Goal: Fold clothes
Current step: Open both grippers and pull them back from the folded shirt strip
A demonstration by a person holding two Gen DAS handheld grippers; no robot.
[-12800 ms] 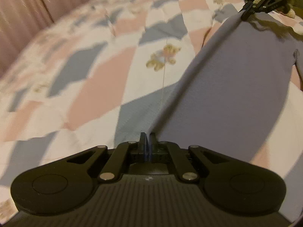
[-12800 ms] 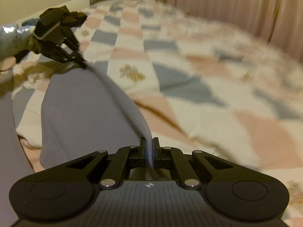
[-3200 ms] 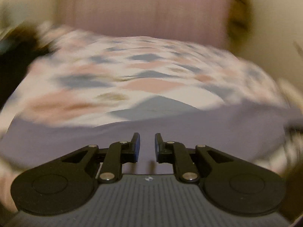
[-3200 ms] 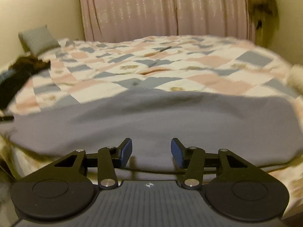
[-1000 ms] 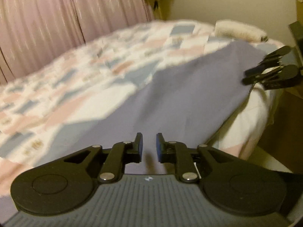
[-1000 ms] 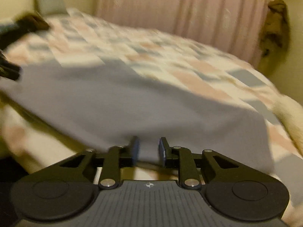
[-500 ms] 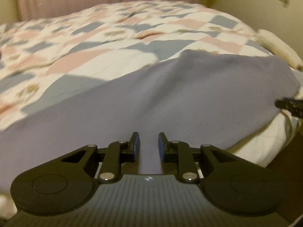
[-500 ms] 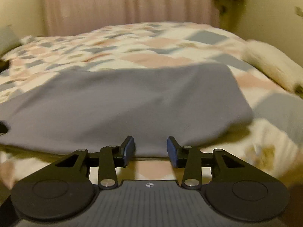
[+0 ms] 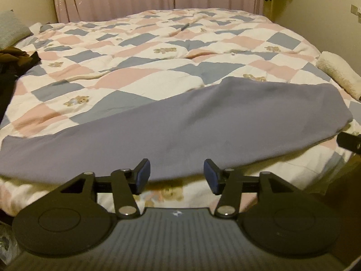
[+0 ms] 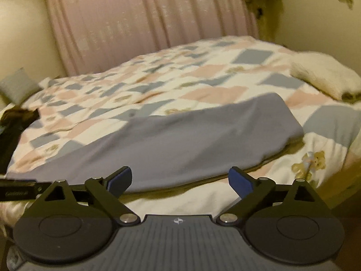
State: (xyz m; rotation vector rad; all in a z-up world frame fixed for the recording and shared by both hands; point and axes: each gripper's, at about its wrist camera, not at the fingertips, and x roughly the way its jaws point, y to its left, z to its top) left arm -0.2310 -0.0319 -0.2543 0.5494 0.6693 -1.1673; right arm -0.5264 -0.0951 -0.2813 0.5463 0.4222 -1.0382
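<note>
Garment: grey-lilac cloth (image 9: 180, 126), folded into a long band, lying flat along the near edge of the bed (image 9: 158, 52).
Left tongs (image 9: 176, 176): spread wide, holding nothing, just short of the cloth's near hem.
Right tongs (image 10: 179, 180): spread wider, empty, facing the band's right end.
Bed cover: patchwork quilt (image 10: 203, 76) with bears.
Far right corner: rolled cream towel (image 9: 338, 76).
Behind: pink curtain (image 10: 146, 11).
</note>
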